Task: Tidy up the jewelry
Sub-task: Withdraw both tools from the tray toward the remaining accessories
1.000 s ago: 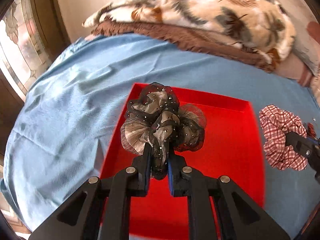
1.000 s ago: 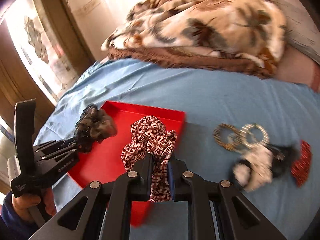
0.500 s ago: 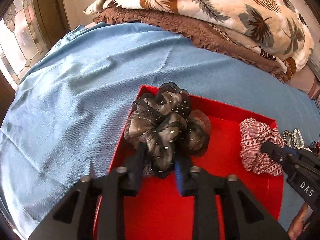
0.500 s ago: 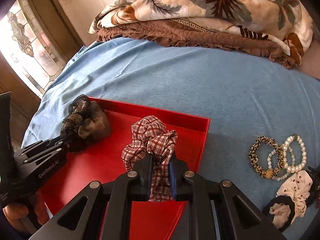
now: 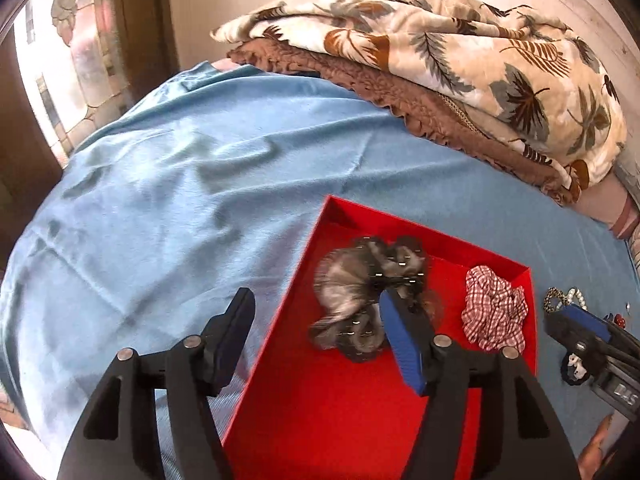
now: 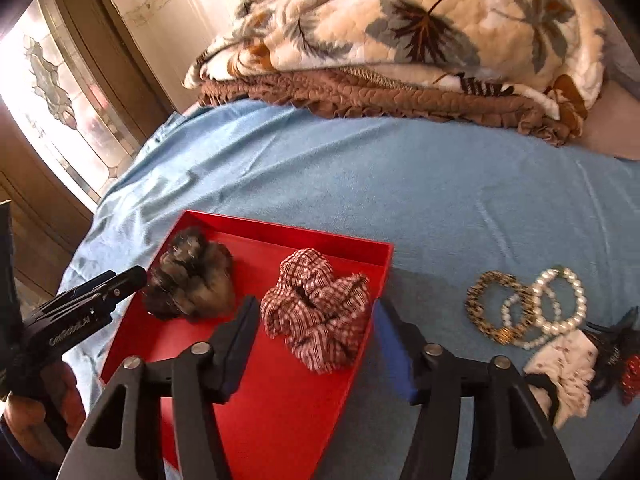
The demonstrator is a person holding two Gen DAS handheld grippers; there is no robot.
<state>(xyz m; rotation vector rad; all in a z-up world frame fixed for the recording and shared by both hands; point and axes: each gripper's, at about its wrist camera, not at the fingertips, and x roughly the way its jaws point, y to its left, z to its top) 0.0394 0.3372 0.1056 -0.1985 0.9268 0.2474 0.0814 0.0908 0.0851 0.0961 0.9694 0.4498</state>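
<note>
A red tray lies on the blue bedsheet. In it lie a grey-black sheer scrunchie at the left and a red plaid scrunchie at the right. My left gripper is open and empty, its right finger beside the grey scrunchie. My right gripper is open and empty, its fingers either side of the plaid scrunchie. On the sheet right of the tray lie a leopard-bead bracelet, pearl bracelets, a white spotted scrunchie and a red item.
A folded leaf-print blanket on a brown quilt lies at the back of the bed. A stained-glass door stands to the left. The blue sheet spreads left and behind the tray.
Both grippers have opened and let go. The grey scrunchie and the plaid scrunchie now lie in the red tray. Both grippers have drawn back a little.
</note>
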